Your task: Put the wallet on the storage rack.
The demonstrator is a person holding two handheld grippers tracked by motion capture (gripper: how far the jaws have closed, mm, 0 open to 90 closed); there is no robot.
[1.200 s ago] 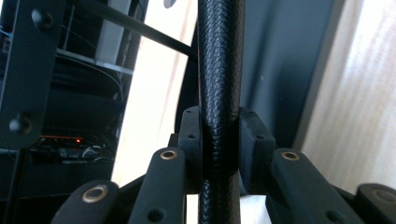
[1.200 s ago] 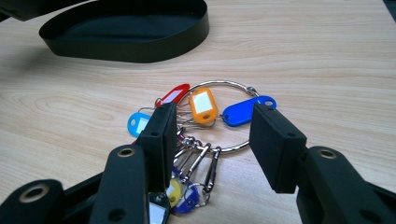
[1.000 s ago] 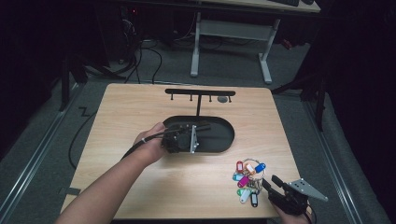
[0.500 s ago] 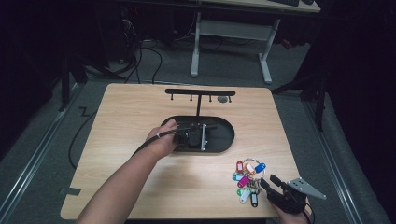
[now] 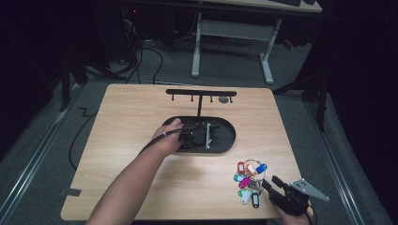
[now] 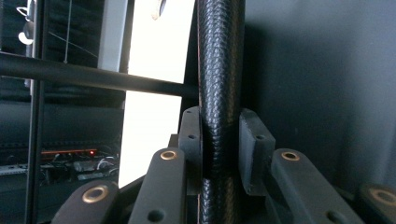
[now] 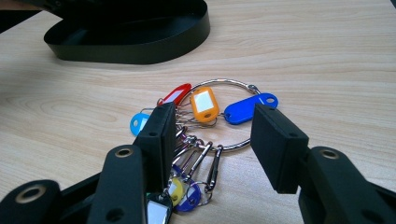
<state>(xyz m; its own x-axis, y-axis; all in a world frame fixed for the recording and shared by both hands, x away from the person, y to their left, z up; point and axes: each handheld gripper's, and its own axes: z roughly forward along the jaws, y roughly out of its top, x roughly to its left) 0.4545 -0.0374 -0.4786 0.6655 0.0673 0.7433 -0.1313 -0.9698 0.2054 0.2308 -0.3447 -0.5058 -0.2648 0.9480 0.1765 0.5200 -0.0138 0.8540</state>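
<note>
— What stood in the middle of the table?
— A black key rack [image 5: 200, 95]: a thin upright post [image 6: 219, 70] rising from a dark oval base [image 5: 225, 136], topped by a horizontal bar with small hooks hanging beneath it. The post looked textured up close.
— And the keys?
— A bunch of key tags [image 5: 248, 180] lay flat on the wood near the front right corner, well apart from the base. A large metal ring [image 7: 223, 114] held red, orange, blue and light-blue tags [image 7: 204, 103], with smaller clips and more tags crowded below.
</note>
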